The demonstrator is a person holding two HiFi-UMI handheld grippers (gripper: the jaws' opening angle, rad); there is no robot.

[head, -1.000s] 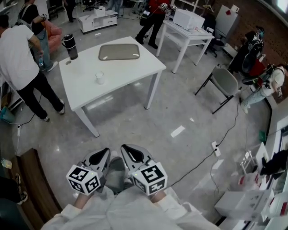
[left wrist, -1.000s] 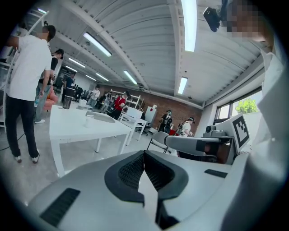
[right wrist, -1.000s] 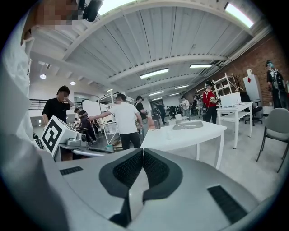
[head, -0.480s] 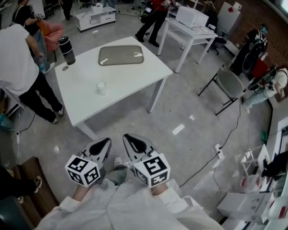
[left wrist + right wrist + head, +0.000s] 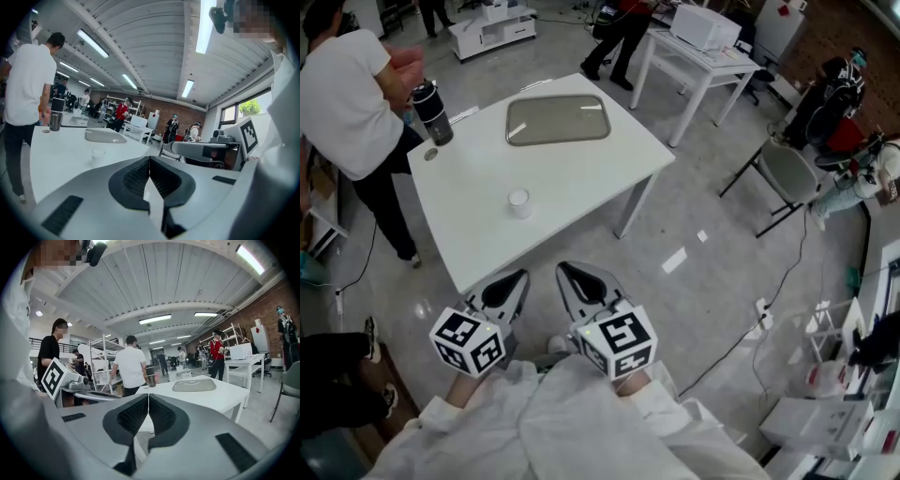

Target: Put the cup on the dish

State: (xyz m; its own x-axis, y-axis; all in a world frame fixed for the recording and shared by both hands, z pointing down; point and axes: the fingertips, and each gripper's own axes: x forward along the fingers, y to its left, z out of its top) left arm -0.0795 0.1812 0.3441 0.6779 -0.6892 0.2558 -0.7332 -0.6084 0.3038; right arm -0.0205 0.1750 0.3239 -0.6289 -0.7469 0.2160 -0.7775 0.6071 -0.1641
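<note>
A small white cup (image 5: 519, 202) (image 5: 98, 152) stands upright near the middle of the white table (image 5: 581, 178). The dish (image 5: 558, 119) (image 5: 105, 136) (image 5: 194, 385), a grey rounded tray, lies empty at the table's far side, well apart from the cup. My left gripper (image 5: 517, 278) (image 5: 150, 159) and right gripper (image 5: 567, 272) (image 5: 148, 396) are held side by side close to my body, short of the table's near edge. Both are shut with nothing between their jaws. The right gripper view does not show the cup.
A black bottle (image 5: 431, 111) stands at the table's far left corner, a small round lid (image 5: 430, 155) beside it. A person in a white shirt (image 5: 347, 94) stands against that corner. A folding chair (image 5: 787, 173), a second white table (image 5: 703, 56) and floor cables (image 5: 769, 281) are to the right.
The table has come nearer in the head view and now reaches close to my grippers. The person in white has shifted toward the bottle corner. Both grippers stay shut and together.
</note>
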